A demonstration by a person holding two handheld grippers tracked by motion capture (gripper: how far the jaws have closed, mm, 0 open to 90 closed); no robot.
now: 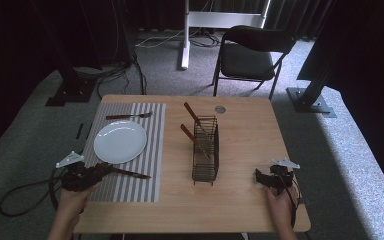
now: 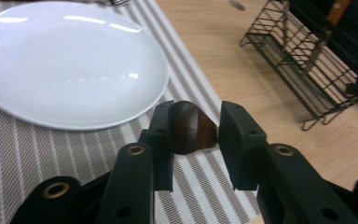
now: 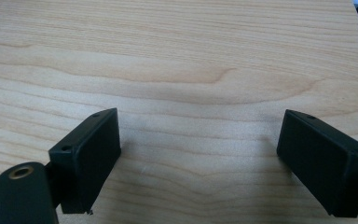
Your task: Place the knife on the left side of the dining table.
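Nearest the person, the left gripper [image 1: 96, 172] sits low over the striped placemat [image 1: 145, 175], with the dark wooden handle of a knife [image 2: 191, 127] between its jaws. In the left gripper view the jaws stand slightly apart around the rounded handle end, a thin gap showing on one side, so the grip looks loosened rather than clamped. From the high view the knife [image 1: 130, 173] lies flat on the mat just below the white plate [image 1: 120, 141], its long axis running from the claw out to the right. This hand is far nearer to it; the right gripper [image 1: 266, 178] rests on the bare table [image 3: 177, 56], wide open and empty. Farther off stand a wire cutlery rack [image 1: 206, 150] and a fork [image 1: 130, 116].
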